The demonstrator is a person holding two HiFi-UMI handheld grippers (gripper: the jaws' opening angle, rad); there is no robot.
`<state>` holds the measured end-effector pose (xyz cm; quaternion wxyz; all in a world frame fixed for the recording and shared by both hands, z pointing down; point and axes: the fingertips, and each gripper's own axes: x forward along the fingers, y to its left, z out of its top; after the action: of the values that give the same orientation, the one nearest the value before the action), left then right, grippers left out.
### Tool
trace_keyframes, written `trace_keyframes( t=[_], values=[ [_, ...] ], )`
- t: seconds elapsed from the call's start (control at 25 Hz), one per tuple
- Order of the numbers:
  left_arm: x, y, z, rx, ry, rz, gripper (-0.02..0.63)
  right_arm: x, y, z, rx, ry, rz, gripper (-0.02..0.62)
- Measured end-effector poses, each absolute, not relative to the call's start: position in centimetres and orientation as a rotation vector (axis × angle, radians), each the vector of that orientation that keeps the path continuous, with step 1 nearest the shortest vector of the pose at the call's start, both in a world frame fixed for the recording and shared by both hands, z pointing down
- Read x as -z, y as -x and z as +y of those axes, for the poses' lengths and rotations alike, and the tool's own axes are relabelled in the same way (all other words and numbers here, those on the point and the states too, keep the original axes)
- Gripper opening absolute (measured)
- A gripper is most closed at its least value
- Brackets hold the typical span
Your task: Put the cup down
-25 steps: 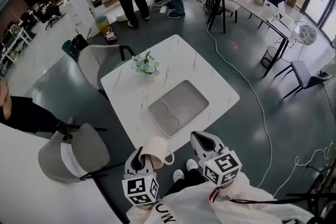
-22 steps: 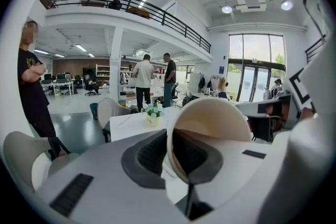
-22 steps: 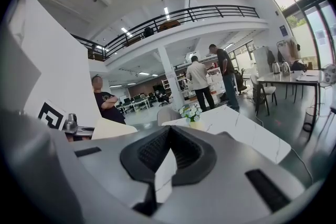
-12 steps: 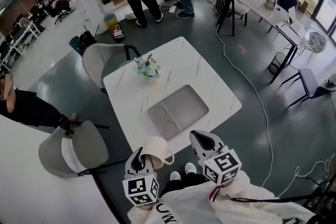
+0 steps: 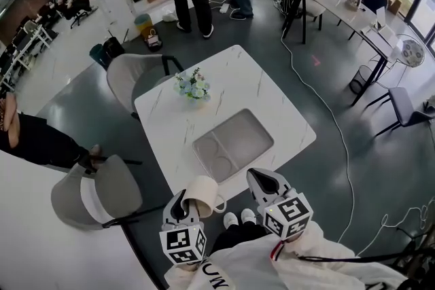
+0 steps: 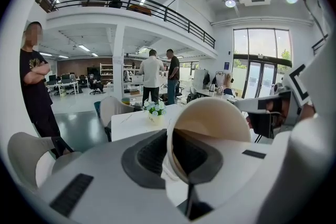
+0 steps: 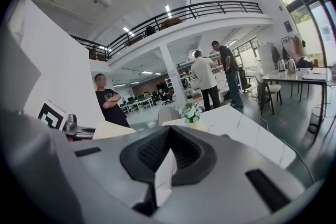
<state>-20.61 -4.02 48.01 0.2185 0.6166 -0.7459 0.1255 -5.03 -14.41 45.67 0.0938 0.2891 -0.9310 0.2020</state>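
The left tool point(image 5: 185, 206) clamps the rim of a cream handled cup point(image 5: 202, 189), tilted in mid-air just short of the white marble worktop's point(image 5: 272, 98) near edge, the right tool point(image 5: 262, 178) closed and empty; the carry-over looks unfinished, with reaching forward, levelling and lowering the cup likely next.

**Cream cup above veined white marble**

On my remote feed: a cream cup point(image 5: 202, 192), a white table point(image 5: 272, 105) with thin grey veins, a grey tray point(image 5: 251, 129), and white and pale-blue flowers point(image 5: 192, 85). The left gripper point(image 5: 185, 204) and right gripper point(image 5: 260, 178) show light-grey shells, black pads and black-and-white square markers. The floor point(image 5: 380, 180) is dark grey.
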Motion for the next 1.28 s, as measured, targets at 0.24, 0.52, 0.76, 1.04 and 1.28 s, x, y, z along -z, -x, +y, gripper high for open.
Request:
trace_keyframes(
  t=[0.24,0.52,0.76,1.04,1.28],
  values=[
    [-48.2,21.7,-5.2,-0.360,-1.728,-2.038,0.043,-45.7,5.8,-15.1,-0.603,-0.889,-2.745,0.005],
    [-49.8,22.7,-6.6,-0.397,-1.734,-2.006,0.043,-46.9,6.7,-16.2,-0.611,-0.913,-2.720,0.005],
    [-51.2,24.1,-8.7,-0.457,-1.744,-1.977,0.043,-48.0,7.7,-17.5,-0.626,-0.926,-2.702,0.005],
    [-53.3,25.7,-12.0,-0.505,-1.753,-1.931,0.043,-48.7,8.3,-19.4,-0.630,-0.952,-2.687,0.005],
    [-55.3,26.9,-14.1,-0.572,-1.740,-1.893,0.043,-49.7,8.9,-20.7,-0.633,-0.972,-2.670,0.005]
  ],
)
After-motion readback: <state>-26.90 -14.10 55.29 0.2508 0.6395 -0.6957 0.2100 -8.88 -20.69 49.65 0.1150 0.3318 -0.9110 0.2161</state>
